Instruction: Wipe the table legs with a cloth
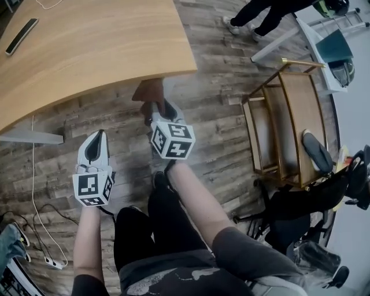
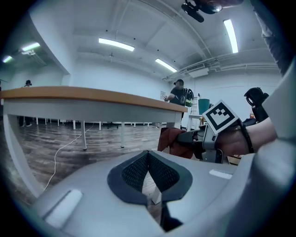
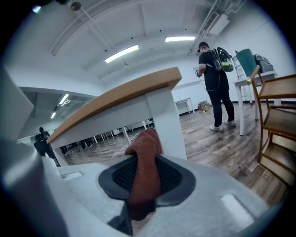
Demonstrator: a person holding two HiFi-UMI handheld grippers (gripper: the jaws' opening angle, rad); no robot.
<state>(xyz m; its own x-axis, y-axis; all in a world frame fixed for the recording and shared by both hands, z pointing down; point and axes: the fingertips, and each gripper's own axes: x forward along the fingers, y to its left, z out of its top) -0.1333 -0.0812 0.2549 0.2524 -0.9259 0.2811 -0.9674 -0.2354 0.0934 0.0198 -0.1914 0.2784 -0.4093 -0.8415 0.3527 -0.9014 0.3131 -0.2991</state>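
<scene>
A rust-brown cloth [image 1: 149,92] hangs just past the front edge of the wooden tabletop [image 1: 87,46]. My right gripper [image 1: 155,107] is shut on it. In the right gripper view the cloth [image 3: 147,146] runs up between the pads toward the white table leg [image 3: 165,120] right behind it; whether they touch I cannot tell. My left gripper [image 1: 99,137] is lower left, over the floor, shut and empty. In the left gripper view its jaws [image 2: 148,156] meet, and the cloth [image 2: 169,139] shows at the right near the leg [image 2: 181,121].
A wooden shelf cart [image 1: 283,127] stands to the right, with a black chair [image 1: 300,217] below it. A white cable [image 1: 33,191] runs to a power strip [image 1: 55,264] at the left. A person [image 1: 260,14] stands at the far side. A dark flat device [image 1: 21,36] lies on the table.
</scene>
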